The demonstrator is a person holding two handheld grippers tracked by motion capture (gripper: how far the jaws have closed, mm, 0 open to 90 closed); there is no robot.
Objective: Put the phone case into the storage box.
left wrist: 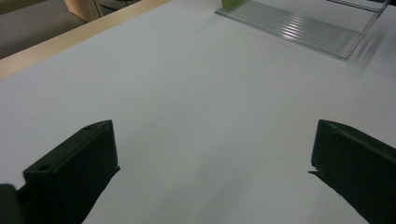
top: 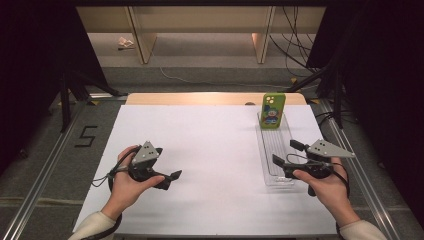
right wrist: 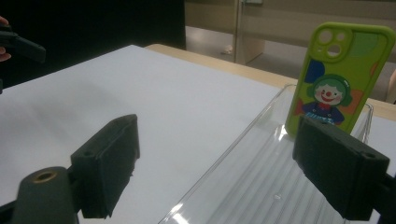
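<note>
A white tabletop carries a long clear tray by its right edge, running near to far. A green phone case stands upright at the tray's far end. The right gripper, jaws released and empty, hovers over the near end, nearer than the left gripper, also spread and empty.

Both forearms reach in from the near edge. The left gripper hangs low with jaws spread wide; the right gripper points forward, jaws apart.
</note>
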